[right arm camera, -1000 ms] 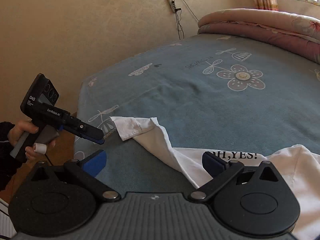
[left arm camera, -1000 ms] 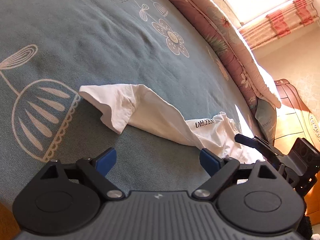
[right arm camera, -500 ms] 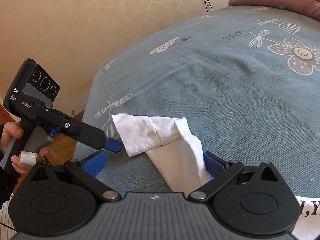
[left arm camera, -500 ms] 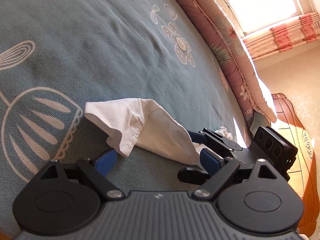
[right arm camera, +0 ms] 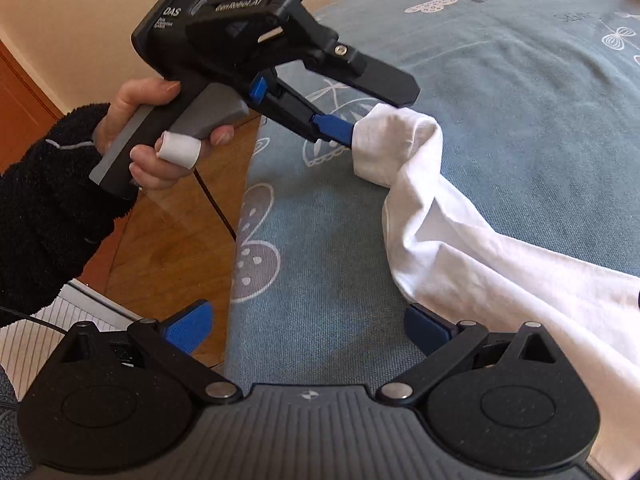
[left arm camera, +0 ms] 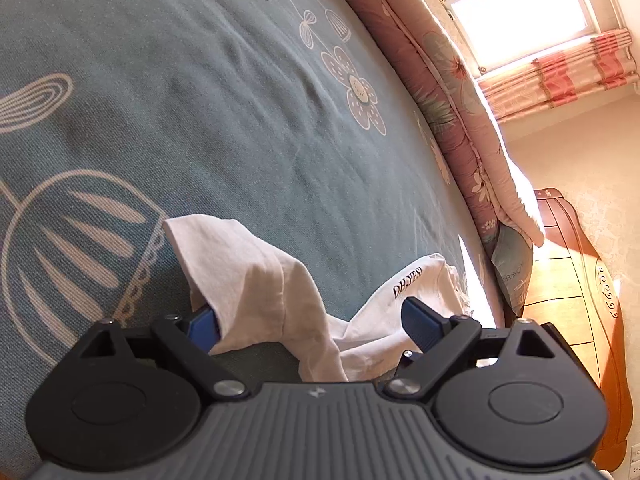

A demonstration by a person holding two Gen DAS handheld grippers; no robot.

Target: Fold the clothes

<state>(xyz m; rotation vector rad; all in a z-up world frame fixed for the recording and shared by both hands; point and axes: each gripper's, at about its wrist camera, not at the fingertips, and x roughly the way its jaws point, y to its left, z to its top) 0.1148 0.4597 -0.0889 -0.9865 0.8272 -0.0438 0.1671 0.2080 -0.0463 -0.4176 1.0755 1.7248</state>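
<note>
Bed point(left arm camera: 200, 92): blue flowered cover, my working surface.

Quilt point(left arm camera: 432, 92): pink, rolled along the far edge.

Shirt point(right arm camera: 472, 248): white, rumpled, lying near the bed's front edge; printed chest towards my right, one sleeve point(left arm camera: 240, 272) stretched out to the left.

Left gripper point(left arm camera: 312, 320): jaws spread wide, straddling the sleeve cuff, one blue pad tucked under the cloth; nothing pinched yet.

Right gripper point(right arm camera: 308, 330): jaws wide, empty, at the shirt's near edge.

Step in hand, as I judge it: taking hold of the sleeve. Next I need to close the left jaws on the cuff, then seat the right on the hem.
</note>
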